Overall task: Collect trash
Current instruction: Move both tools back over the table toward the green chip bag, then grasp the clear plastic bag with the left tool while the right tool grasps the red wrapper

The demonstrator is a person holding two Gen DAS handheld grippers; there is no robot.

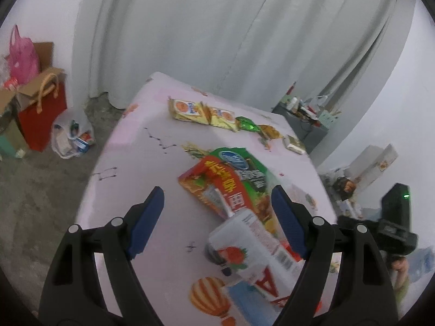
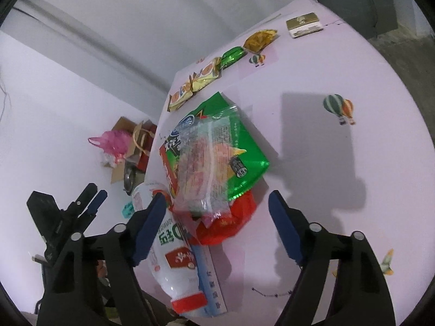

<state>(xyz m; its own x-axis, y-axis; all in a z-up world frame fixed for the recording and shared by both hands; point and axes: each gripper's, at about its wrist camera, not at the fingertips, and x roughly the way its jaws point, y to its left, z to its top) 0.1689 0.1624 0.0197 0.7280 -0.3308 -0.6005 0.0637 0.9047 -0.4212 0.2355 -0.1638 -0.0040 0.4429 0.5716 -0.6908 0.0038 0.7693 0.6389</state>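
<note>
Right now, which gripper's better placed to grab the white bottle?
Probably left. The left gripper stands open with the white bottle lying between its fingers. The right gripper is open over the wrapper pile, the bottle beside its finger.

A red gift bag [image 1: 43, 116] and pink plastic bag [image 1: 23, 55] sit beside cardboard boxes [image 1: 35, 87] near grey curtains [image 1: 217, 32].

Lit evenly and softly from overhead, with dark hard-edged shadows thrown across the pink tablecloth [image 2: 312, 141] in the right wrist view. Bent strongly at the edges, vignetted black in corners. Smeared slightly by motion blur on the nearest packaging.
</note>
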